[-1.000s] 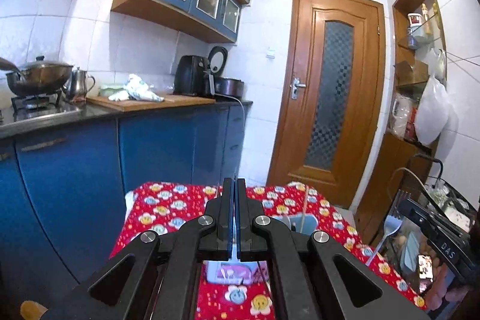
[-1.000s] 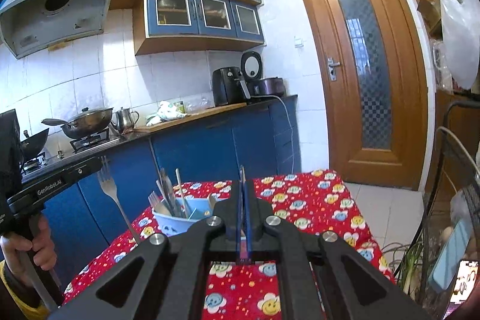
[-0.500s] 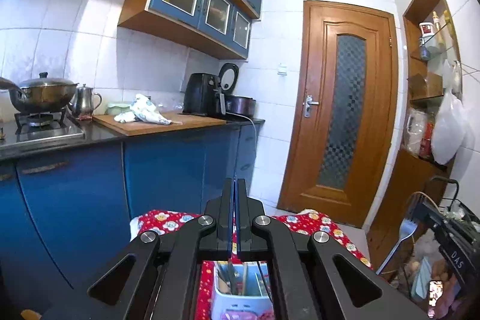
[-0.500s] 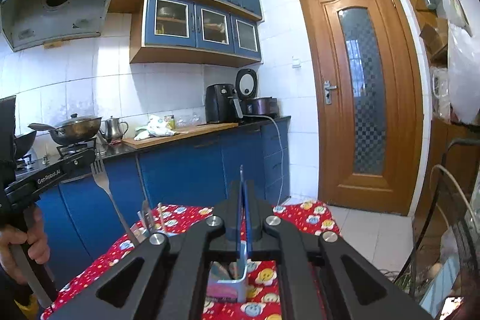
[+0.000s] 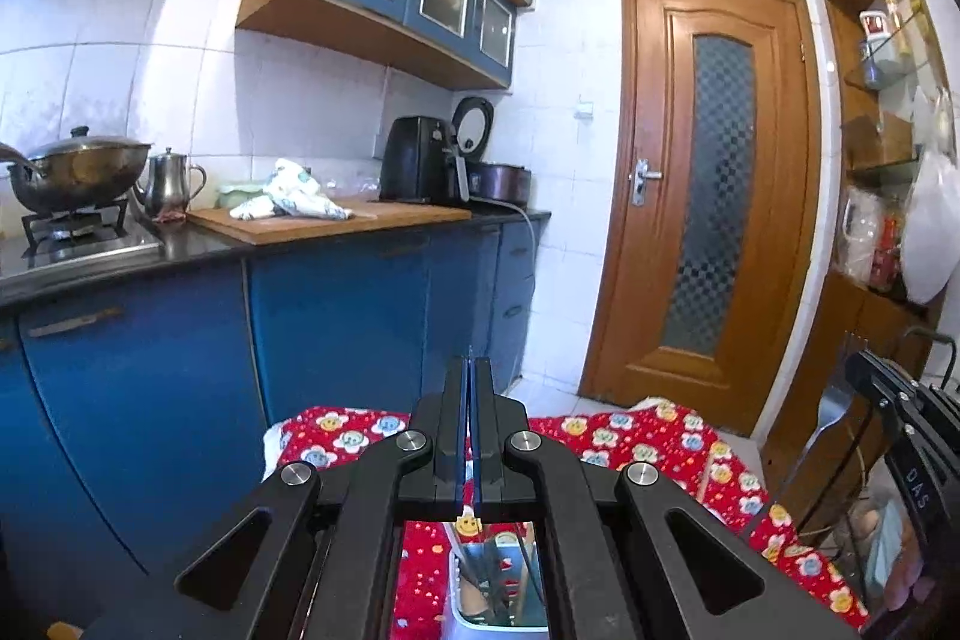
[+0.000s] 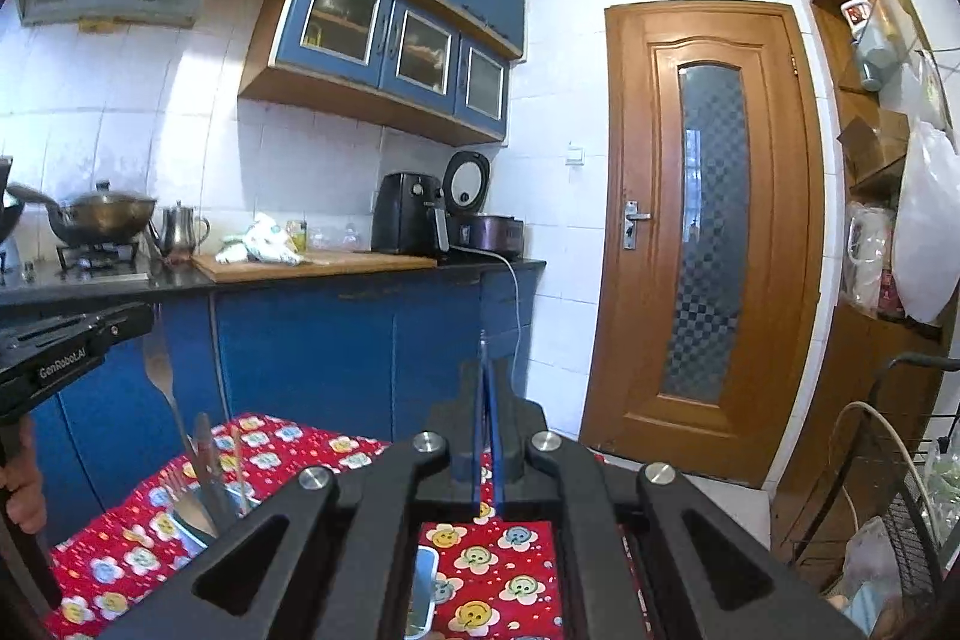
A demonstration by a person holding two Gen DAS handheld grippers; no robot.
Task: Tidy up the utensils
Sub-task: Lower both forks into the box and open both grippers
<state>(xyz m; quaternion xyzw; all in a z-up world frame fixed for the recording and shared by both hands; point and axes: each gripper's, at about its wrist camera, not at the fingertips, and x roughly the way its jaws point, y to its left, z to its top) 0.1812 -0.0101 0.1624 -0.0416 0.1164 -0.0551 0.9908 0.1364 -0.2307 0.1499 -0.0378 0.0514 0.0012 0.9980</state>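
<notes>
My left gripper (image 5: 471, 370) is shut on a metal fork (image 6: 159, 376), which hangs from its jaws down toward a pale utensil holder (image 5: 480, 625). The holder stands on the red flower-patterned tablecloth (image 5: 630, 430) just below that gripper and holds several utensils (image 6: 207, 460). My right gripper (image 6: 487, 379) is shut on a second fork (image 5: 831, 409); its thin edge shows between the jaws and its shiny end (image 6: 420, 595) hangs over the cloth. In the right wrist view the left gripper (image 6: 129, 325) is at the left edge, above the holder (image 6: 186, 529).
Blue cabinets and a dark counter run behind the table, with a wok (image 5: 78, 166), a kettle (image 5: 171, 181), a cutting board (image 5: 324, 220) and an air fryer (image 5: 420, 160). A wooden door (image 5: 708, 208) stands beyond. Shelves and a wire rack (image 6: 900, 490) crowd the right. A hand (image 6: 24, 490) grips the left tool.
Both grippers have travelled across the table toward the counter, each still holding its fork. The table sits lower in both views, and the holder now lies directly beneath the left jaws.
</notes>
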